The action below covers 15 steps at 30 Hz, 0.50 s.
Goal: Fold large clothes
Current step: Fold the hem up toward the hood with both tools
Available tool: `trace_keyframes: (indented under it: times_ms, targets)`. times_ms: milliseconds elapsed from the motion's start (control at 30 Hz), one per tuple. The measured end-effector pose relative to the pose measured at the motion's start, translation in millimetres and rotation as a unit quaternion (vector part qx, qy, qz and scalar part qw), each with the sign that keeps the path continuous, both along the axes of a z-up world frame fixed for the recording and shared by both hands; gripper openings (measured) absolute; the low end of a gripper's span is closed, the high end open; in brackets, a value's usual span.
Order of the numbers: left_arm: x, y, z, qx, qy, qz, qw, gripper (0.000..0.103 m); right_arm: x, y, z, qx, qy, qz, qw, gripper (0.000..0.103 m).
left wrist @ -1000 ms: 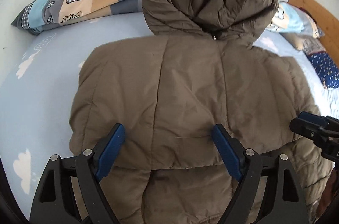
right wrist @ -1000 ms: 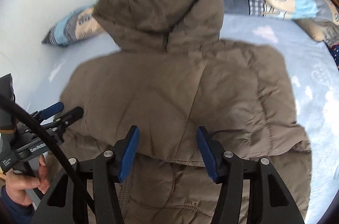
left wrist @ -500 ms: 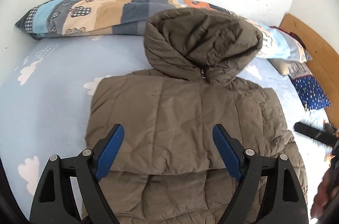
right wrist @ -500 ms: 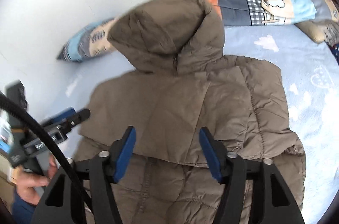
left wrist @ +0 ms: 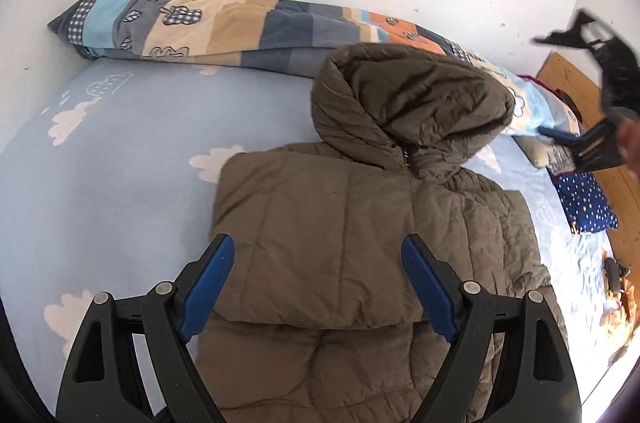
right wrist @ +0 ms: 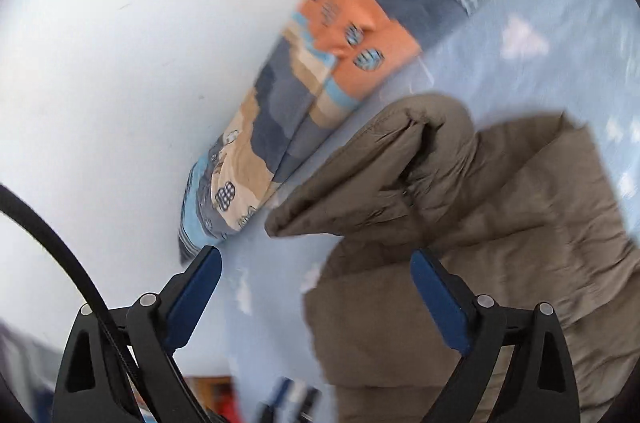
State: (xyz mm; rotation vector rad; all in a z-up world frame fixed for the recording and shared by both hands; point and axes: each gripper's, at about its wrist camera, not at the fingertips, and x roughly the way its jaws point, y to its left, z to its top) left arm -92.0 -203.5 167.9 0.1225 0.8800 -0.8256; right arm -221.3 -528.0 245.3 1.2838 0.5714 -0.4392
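A brown hooded puffer jacket [left wrist: 360,231] lies on the blue cloud-print bed sheet [left wrist: 120,163], its sides folded in and a folded edge across the lower part. Its hood [left wrist: 408,103] stands puffed up toward the wall. My left gripper [left wrist: 317,243] hovers open above the jacket with nothing between its blue pads. My right gripper [right wrist: 315,257] is tilted and blurred, its jaws opening wide and holding nothing; the jacket [right wrist: 500,231] and hood [right wrist: 380,175] lie to its right. In the left wrist view the right gripper [left wrist: 540,86] hangs in the air at the upper right.
A rolled patchwork quilt [left wrist: 240,31] lies along the white wall behind the jacket. Pillows, one dark blue with dots [left wrist: 588,211], sit by the wooden headboard [left wrist: 560,79] at right. Small orange-brown things [left wrist: 620,307] lie at the sheet's right edge.
Both grippers rose and drew back from the jacket. The right gripper opened wider, rolled sharply, and climbed from low right to upper right in the left wrist view.
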Motion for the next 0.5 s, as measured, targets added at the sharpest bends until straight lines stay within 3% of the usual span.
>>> trace_keyframes:
  times_ms: [67, 167, 267, 333, 400, 433, 500]
  targets:
    - [5, 4, 1, -0.01, 0.011, 0.003, 0.9999, 0.085, 19, -13, -18, 0.038, 0.023, -0.026, 0.999, 0.098]
    - [9, 6, 1, -0.015, 0.017, -0.003, 0.9997, 0.085, 39, -25, -42, 0.059, 0.04, -0.055, 0.996, 0.098]
    - [11, 8, 0, -0.009, 0.011, -0.003, 0.9999, 0.085, 54, -35, -57, 0.059, 0.033, -0.074, 0.995, 0.098]
    - [15, 9, -2, -0.01, 0.018, -0.003, 0.9998, 0.085, 63, -40, -64, 0.05, 0.052, -0.076, 0.994, 0.094]
    - [18, 11, -3, -0.01, 0.021, 0.002, 0.9997, 0.085, 66, -40, -72, 0.05, 0.059, -0.078, 0.994, 0.057]
    - [20, 12, -3, -0.012, 0.021, 0.004, 0.9997, 0.085, 67, -37, -76, 0.053, 0.061, -0.069, 0.994, 0.033]
    - [21, 14, -2, -0.014, 0.023, 0.008, 0.9996, 0.085, 63, -29, -73, 0.034, 0.065, -0.06, 0.996, 0.028]
